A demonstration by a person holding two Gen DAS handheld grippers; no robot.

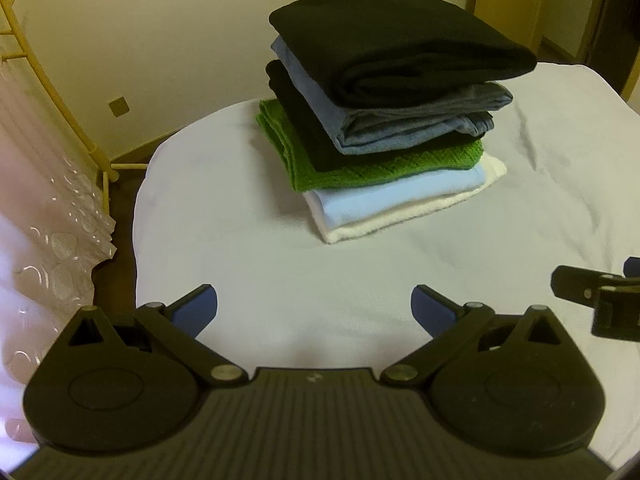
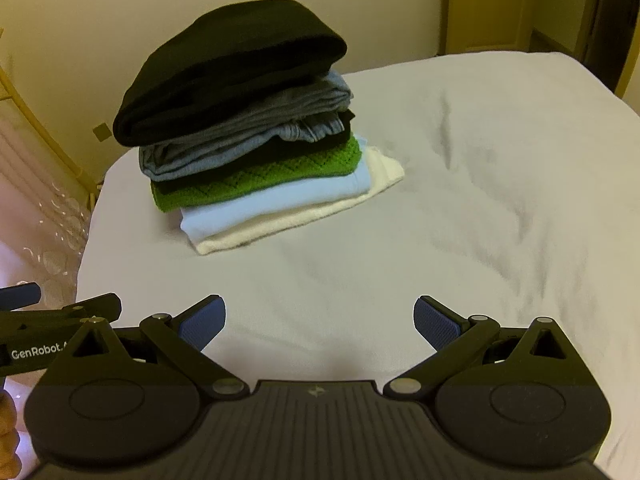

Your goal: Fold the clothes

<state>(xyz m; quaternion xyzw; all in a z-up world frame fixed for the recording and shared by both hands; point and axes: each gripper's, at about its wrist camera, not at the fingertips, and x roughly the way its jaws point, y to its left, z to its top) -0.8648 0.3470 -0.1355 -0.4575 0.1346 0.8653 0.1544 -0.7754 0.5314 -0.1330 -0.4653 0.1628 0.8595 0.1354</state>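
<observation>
Folded clothes in a tall stack (image 1: 384, 112) stand on the far left part of a bed covered with a white sheet (image 2: 460, 200). From top to bottom the stack has a black garment (image 1: 400, 36), a grey-blue one (image 1: 400, 120), another black one, a green knitted piece (image 2: 260, 180), a pale blue piece (image 2: 280, 204) and a white towel (image 1: 400, 216). The left gripper (image 1: 314, 308) hangs above the bare sheet with its blue-padded fingers wide apart, holding nothing. The right gripper (image 2: 320, 320) is just beside it, also spread wide and empty.
</observation>
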